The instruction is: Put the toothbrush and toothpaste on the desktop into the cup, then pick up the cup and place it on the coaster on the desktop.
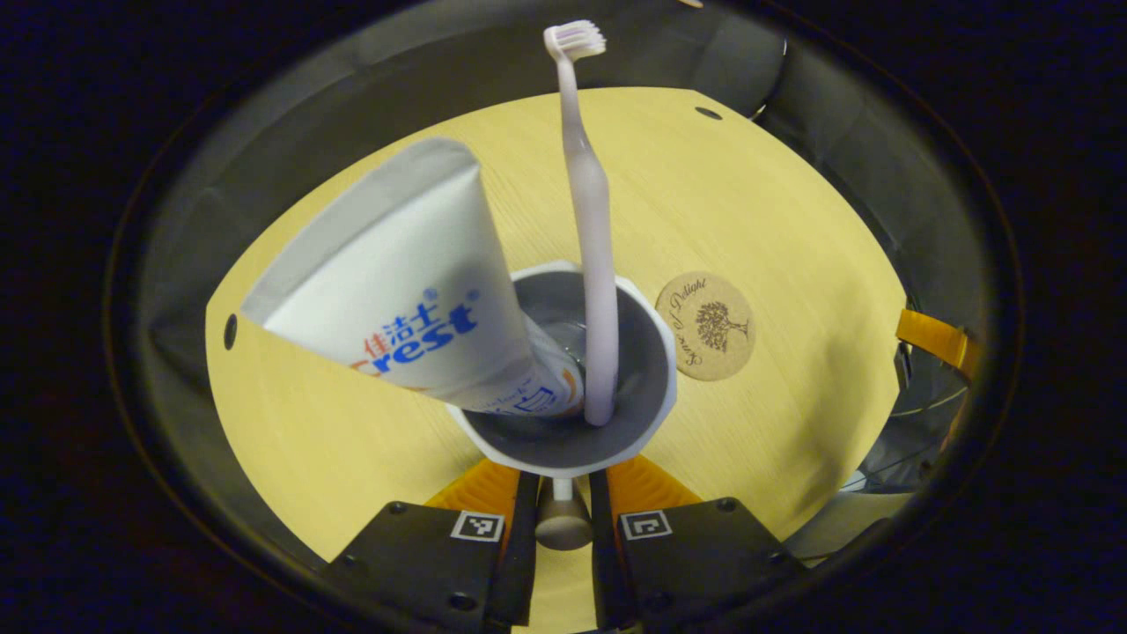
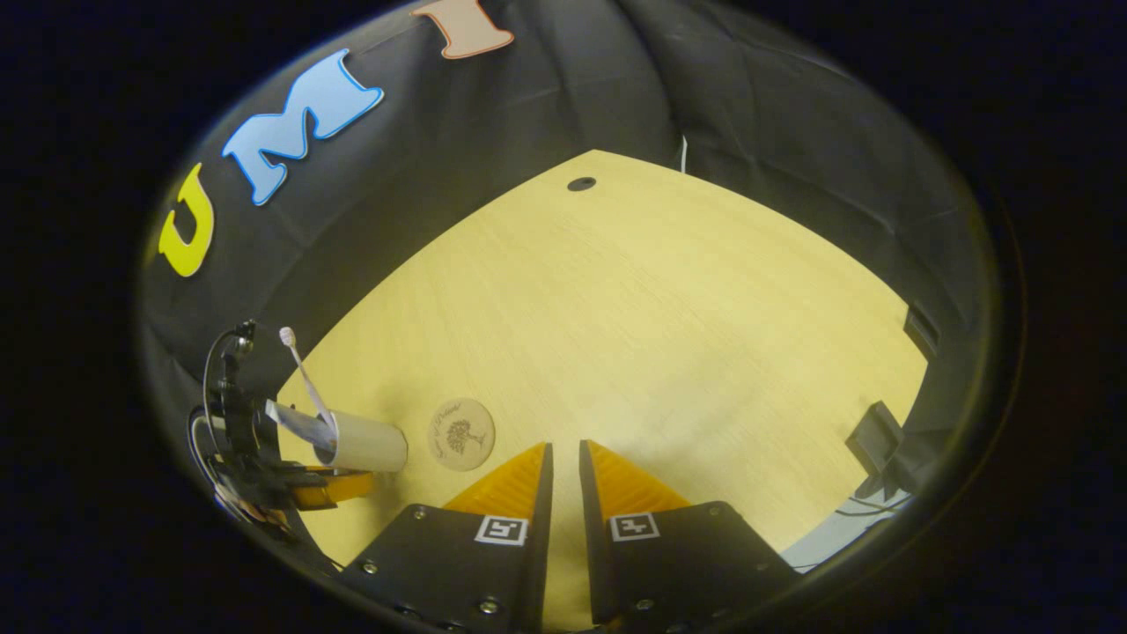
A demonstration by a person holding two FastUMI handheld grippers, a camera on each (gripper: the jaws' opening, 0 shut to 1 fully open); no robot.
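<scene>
Left tongs [image 1: 563,493] clamped on cup [image 1: 572,440], apparently by its handle; toothpaste [image 1: 414,282] and toothbrush [image 1: 592,229] already inside it. Right tongs [image 2: 563,467] nearly together, holding nothing. Coaster [image 1: 705,326] lies bare on table [image 1: 775,220] just beside cup. Left: set cup on coaster.
</scene>
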